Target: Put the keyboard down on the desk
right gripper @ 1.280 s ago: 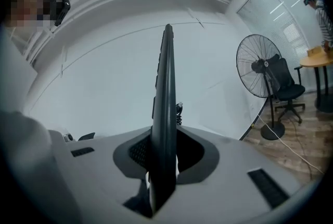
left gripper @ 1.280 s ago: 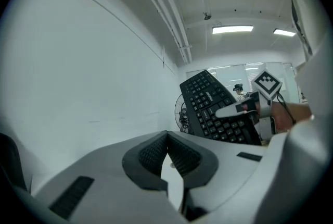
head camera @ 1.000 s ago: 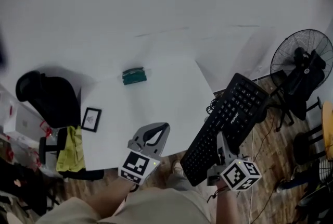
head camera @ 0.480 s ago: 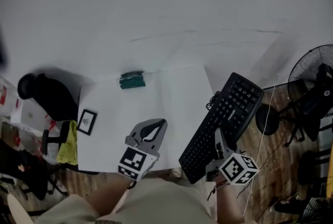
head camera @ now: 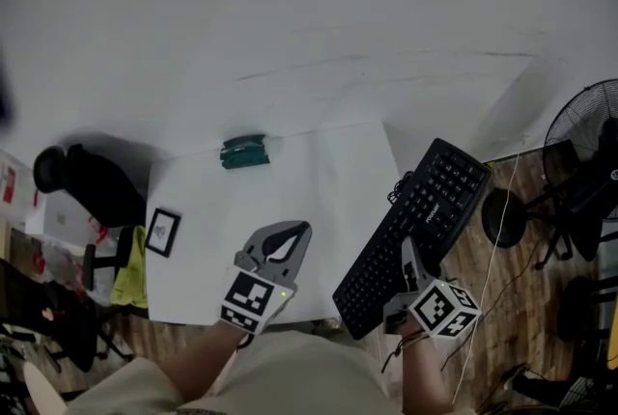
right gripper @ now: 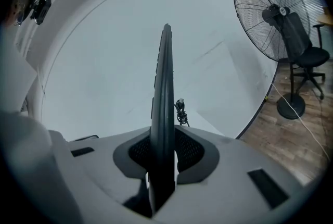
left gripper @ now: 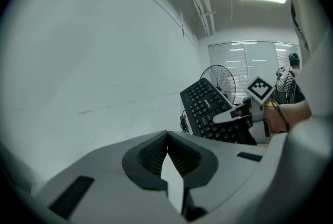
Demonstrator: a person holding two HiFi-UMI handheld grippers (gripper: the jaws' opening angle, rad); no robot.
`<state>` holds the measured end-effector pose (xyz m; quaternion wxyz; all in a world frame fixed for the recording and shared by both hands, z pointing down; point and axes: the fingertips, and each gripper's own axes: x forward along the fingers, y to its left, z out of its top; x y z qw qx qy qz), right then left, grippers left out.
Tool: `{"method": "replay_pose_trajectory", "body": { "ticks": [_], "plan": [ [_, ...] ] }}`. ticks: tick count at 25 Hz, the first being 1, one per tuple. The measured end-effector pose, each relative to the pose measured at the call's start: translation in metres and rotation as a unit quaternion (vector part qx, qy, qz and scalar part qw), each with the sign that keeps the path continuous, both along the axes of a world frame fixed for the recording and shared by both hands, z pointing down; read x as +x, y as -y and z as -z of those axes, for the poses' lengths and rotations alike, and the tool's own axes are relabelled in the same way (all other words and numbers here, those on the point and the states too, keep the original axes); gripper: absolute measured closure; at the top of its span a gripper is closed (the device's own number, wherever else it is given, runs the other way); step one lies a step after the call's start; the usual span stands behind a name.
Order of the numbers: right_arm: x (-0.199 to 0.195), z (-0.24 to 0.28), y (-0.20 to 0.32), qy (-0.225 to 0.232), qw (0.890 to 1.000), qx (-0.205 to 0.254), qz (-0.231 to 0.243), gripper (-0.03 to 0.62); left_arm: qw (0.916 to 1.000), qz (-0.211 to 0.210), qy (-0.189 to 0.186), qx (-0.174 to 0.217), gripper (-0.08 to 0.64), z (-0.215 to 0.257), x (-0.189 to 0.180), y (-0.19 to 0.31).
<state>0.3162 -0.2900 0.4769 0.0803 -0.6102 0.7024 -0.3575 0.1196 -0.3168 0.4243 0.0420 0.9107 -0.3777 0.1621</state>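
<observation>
A black keyboard [head camera: 417, 228] hangs slantwise beside the right edge of the white desk [head camera: 290, 186], over the wooden floor. My right gripper [head camera: 407, 257] is shut on its near end. In the right gripper view the keyboard [right gripper: 165, 82] stands edge-on between the pads of the right gripper [right gripper: 164, 140], with the desk [right gripper: 229, 103] beyond. My left gripper [head camera: 293, 235] hovers over the desk's front part, shut with nothing in it. From the left gripper view, the left gripper [left gripper: 166, 140] shows its pads meeting, and the keyboard [left gripper: 207, 107] is off to the right.
A green object [head camera: 243, 151] lies at the desk's back edge and a small framed picture [head camera: 162, 232] near its left edge. A black chair [head camera: 82, 179] and yellow-green cloth [head camera: 127, 273] are at left. A standing fan [head camera: 585, 135] is at right. The keyboard's coiled cable [head camera: 397, 191] hangs by the desk's right edge.
The head view has shifted a little. Both grippers keep nearly the same places, and the keyboard stays gripped beside the desk's right edge.
</observation>
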Motion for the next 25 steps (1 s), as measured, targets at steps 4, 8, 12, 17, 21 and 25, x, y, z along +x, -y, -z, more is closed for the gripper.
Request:
{"method": "replay_pose_trajectory", "body": {
  "ticks": [4, 8, 12, 17, 21, 25],
  "plan": [
    [-0.002, -0.007, 0.007, 0.006, 1.0, -0.011, -0.004, 0.502, 0.9999, -0.006, -0.007, -0.003, 0.538, 0.0, -0.001, 0.008],
    [-0.005, -0.016, 0.02, 0.025, 0.999, -0.024, -0.007, 0.502, 0.9998, -0.011, -0.015, -0.008, 0.538, -0.004, -0.003, 0.019],
    [-0.01, -0.03, 0.039, 0.042, 0.998, -0.04, -0.013, 0.502, 0.9995, -0.019, -0.014, -0.019, 0.538, -0.017, -0.002, 0.032],
    [-0.015, -0.049, 0.062, 0.042, 0.998, -0.05, -0.023, 0.502, 0.9988, -0.015, -0.02, -0.042, 0.538, -0.042, -0.001, 0.051],
    [-0.017, -0.071, 0.077, 0.052, 0.996, -0.07, -0.029, 0.502, 0.9968, -0.015, -0.01, -0.078, 0.538, -0.076, -0.002, 0.058],
    [-0.02, -0.096, 0.087, 0.061, 0.994, -0.09, -0.029, 0.502, 0.9939, -0.014, -0.002, -0.109, 0.538, -0.105, -0.003, 0.06]
  ]
}}
